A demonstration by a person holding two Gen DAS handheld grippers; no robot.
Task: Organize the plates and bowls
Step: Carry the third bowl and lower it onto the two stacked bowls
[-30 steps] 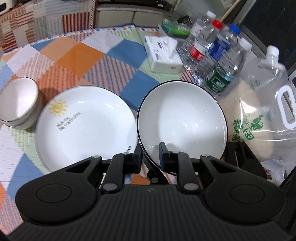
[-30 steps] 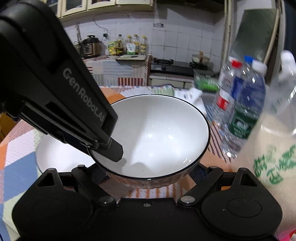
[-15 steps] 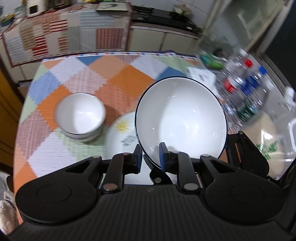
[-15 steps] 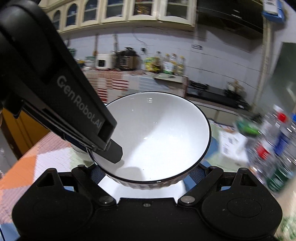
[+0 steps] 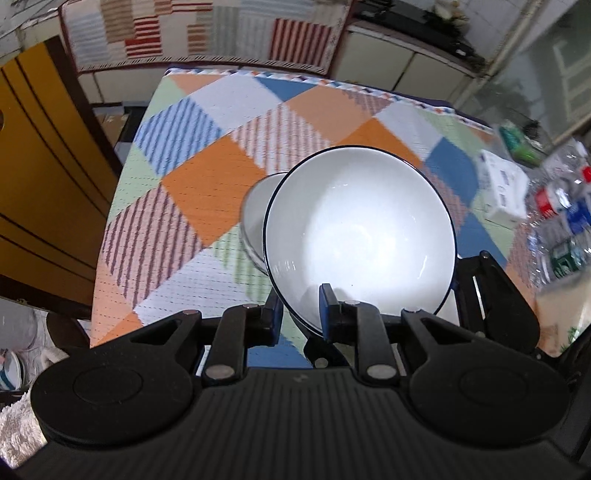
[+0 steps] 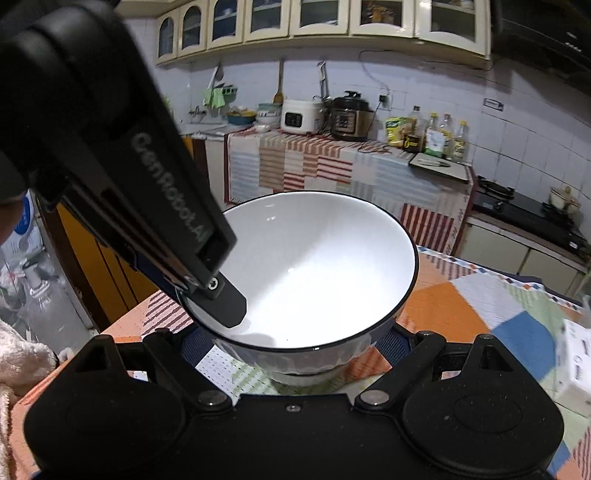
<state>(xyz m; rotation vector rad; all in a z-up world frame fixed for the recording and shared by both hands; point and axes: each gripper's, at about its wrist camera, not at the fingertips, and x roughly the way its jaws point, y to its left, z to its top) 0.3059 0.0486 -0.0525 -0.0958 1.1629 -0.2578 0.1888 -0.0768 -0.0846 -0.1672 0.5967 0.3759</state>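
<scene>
Indoor light falls from above, leaving a bright washed-out glare inside the white bowl (image 5: 360,236). Motion blur smears the bottles (image 5: 561,218) at the left wrist view's right edge, and fisheye distortion bends the wall cabinets (image 6: 321,18) and tablecloth (image 5: 207,177) edges

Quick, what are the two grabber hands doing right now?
Left gripper: shut on the rim of the black-rimmed bowl, lifted above the smaller bowl.
Right gripper: fingers spread around the black-rimmed bowl's sides; actual contact cannot be told.
</scene>
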